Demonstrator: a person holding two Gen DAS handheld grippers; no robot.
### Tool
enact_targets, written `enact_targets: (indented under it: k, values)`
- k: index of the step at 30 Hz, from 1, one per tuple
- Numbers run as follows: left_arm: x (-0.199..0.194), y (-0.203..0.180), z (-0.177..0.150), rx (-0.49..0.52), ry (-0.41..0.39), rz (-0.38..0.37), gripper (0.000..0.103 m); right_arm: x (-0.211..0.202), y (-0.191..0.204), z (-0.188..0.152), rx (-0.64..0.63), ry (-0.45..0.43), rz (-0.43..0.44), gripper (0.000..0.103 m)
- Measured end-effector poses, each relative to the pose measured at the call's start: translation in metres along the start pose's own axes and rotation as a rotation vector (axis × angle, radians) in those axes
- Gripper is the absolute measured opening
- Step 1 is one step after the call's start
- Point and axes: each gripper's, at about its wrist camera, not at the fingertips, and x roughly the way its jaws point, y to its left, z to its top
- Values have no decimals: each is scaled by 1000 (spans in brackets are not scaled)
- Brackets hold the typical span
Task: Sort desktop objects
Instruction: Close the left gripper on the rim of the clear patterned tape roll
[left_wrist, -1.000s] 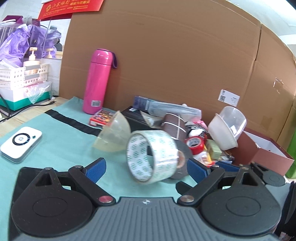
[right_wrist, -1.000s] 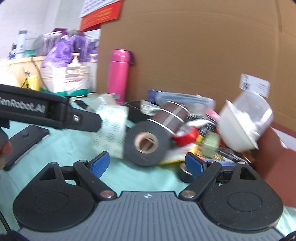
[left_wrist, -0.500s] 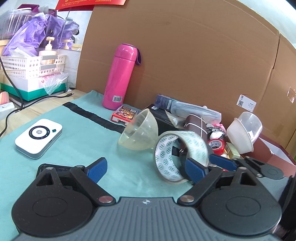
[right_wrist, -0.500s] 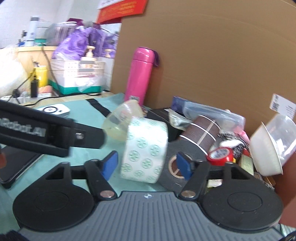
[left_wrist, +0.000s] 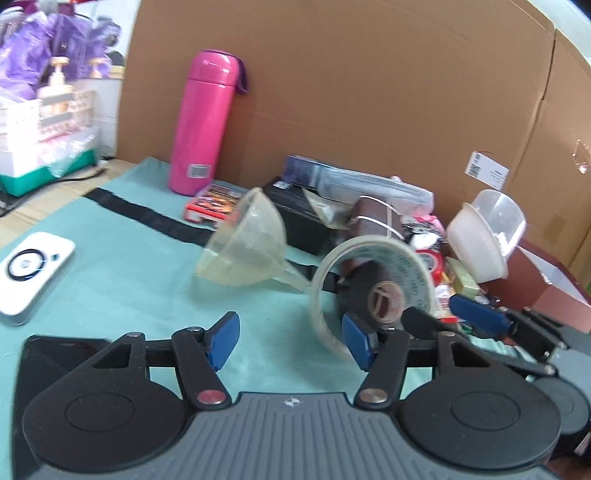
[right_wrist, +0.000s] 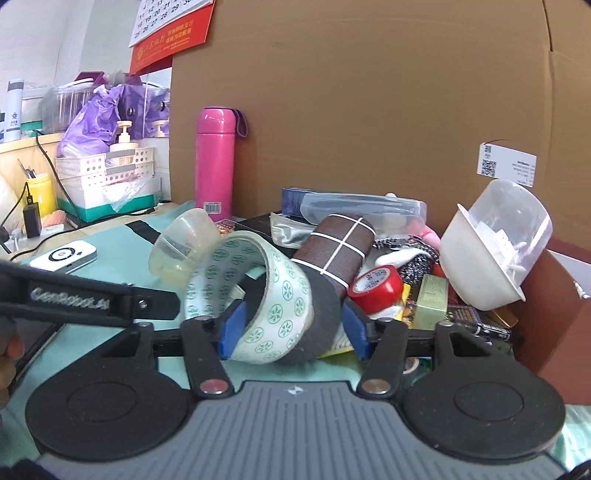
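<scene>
The right gripper (right_wrist: 291, 328) is closing on two rolls pressed side by side: a green-patterned clear tape (right_wrist: 258, 295) and a black tape (right_wrist: 325, 314), tilted above the teal mat (right_wrist: 110, 236). The left gripper (left_wrist: 290, 341), also closing, is empty beside them, both pointing slightly downward.

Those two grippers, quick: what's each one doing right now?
Left gripper: closing, nothing gripped; the patterned tape roll stands beside its right finger.
Right gripper: closing around the patterned tape roll and the black tape roll together.
</scene>
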Motion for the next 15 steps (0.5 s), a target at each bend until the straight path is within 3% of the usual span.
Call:
enact_targets:
  k: [2, 5, 7, 10, 11, 15]
  values:
    - [8, -1, 2, 5, 11, 11, 62, 1, -2, -1, 10, 4, 2, 49]
    - [22, 0, 3, 8, 59, 22, 51, 1, -3, -3, 19, 5, 11, 42]
    - [24, 2, 2, -10, 76, -12, 42, 1, -1, -3, 11, 6, 34, 34]
    - [22, -5, 2, 25, 86, -45, 19, 0, 3, -2, -9, 9, 55, 24]
    - [21, -9, 0, 48, 92, -38, 17, -1, 3, -3, -4, 6, 71, 18]
    - [14, -17, -5, 92, 111, -27, 16, -9, 3, -2, -17, 0, 82, 14]
